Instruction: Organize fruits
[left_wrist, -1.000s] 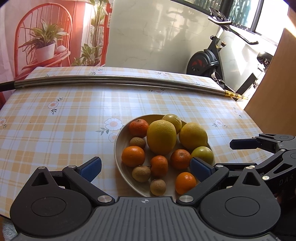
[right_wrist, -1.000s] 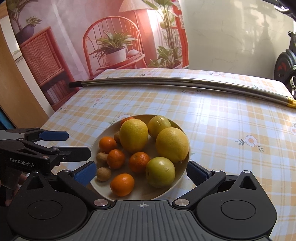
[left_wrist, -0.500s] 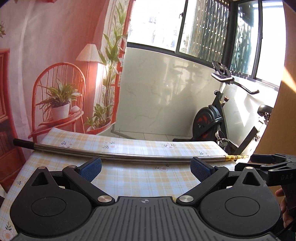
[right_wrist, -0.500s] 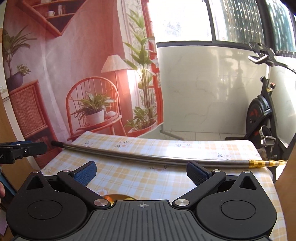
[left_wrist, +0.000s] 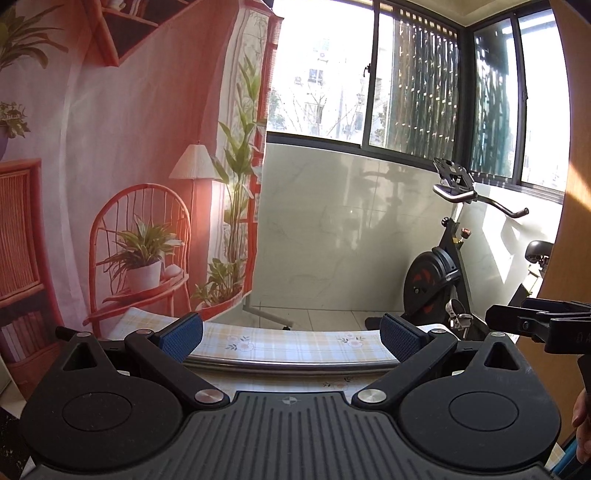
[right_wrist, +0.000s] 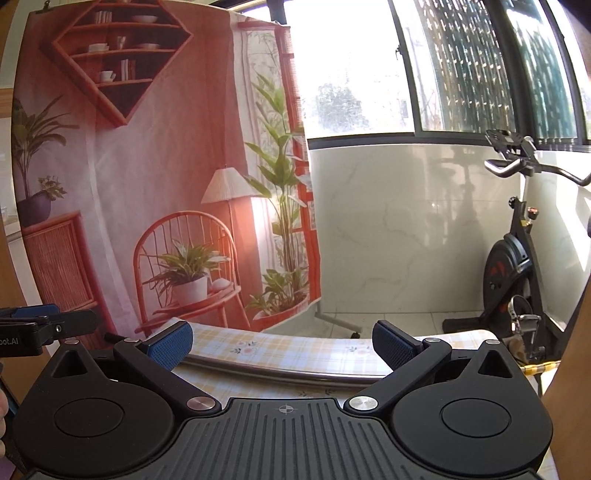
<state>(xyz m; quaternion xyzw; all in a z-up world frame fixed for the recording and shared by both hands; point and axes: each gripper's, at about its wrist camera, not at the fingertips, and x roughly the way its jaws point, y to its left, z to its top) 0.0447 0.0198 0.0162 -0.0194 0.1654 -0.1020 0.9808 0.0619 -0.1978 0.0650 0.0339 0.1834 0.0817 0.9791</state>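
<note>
No fruit and no bowl show in either view now; both cameras are tilted up toward the room. My left gripper (left_wrist: 291, 338) is open, with nothing between its blue pads. My right gripper (right_wrist: 282, 341) is open too and holds nothing. In the left wrist view the right gripper (left_wrist: 535, 325) pokes in at the right edge. In the right wrist view the left gripper (right_wrist: 48, 325) shows at the left edge. Only the far strip of the checked tablecloth (left_wrist: 295, 343) is visible past the fingers.
A long metal rod (left_wrist: 291, 365) lies across the table's far side, metal rod (right_wrist: 280, 373) in the right view too. Behind stand a printed backdrop (right_wrist: 147, 184) with chair and plants, a white tiled wall, windows, and an exercise bike (left_wrist: 443, 273) at the right.
Both grippers have tilted up and away from the bowl of fruit, which has dropped out of view. The views now show the wall and windows. Both stay open.
</note>
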